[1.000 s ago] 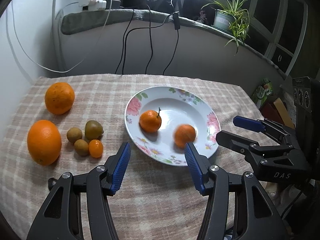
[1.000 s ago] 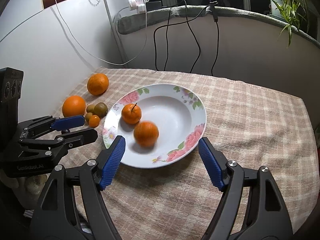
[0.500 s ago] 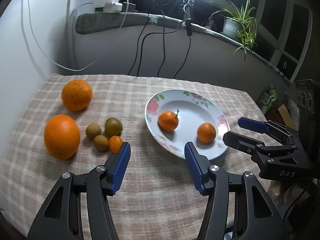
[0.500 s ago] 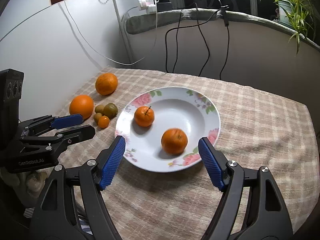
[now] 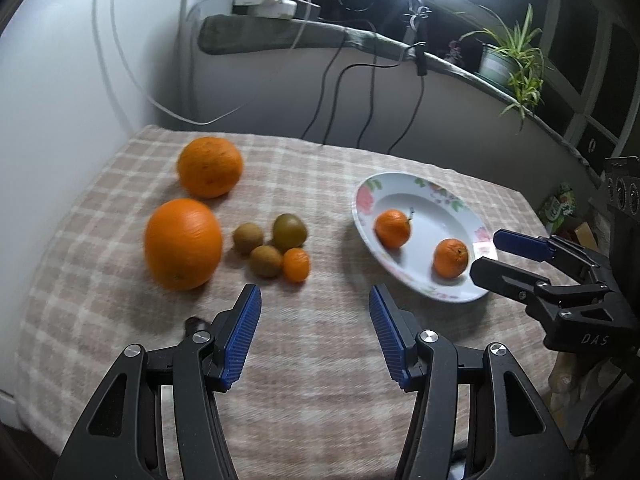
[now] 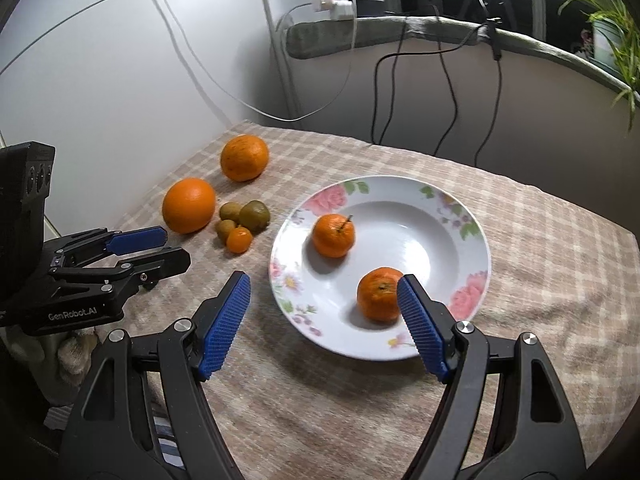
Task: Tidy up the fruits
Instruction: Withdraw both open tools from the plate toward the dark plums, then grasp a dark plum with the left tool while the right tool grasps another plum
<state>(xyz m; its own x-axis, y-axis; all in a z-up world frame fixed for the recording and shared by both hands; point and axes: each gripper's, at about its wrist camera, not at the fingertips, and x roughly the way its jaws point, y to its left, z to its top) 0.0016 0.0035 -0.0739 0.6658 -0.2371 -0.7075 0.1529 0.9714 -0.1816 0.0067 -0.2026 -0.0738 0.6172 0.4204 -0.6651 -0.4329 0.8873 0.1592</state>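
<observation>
Fruits on checked tablecloth (image 5: 320, 360), 2 mandarins in floral plate (image 6: 472, 292), both tools gaping, windowsill plant (image 5: 508, 60).

Your bench (image 5: 320, 400) is wearing a checked cloth (image 6: 540, 240), and the floral plate (image 6: 452, 216) is sitting directly on it. Left of the plate, three kiwis (image 5: 248, 237) and a small mandarin (image 5: 296, 265) are clustering together, touching; two big oranges (image 5: 183, 243) are lying farther left.

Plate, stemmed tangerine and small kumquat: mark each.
plate (image 6: 460, 216), right wrist view, bare far rim.
stemmed tangerine (image 6: 333, 236), right wrist view, middle of skin.
small kumquat (image 5: 296, 265), left wrist view, middle of skin.
</observation>
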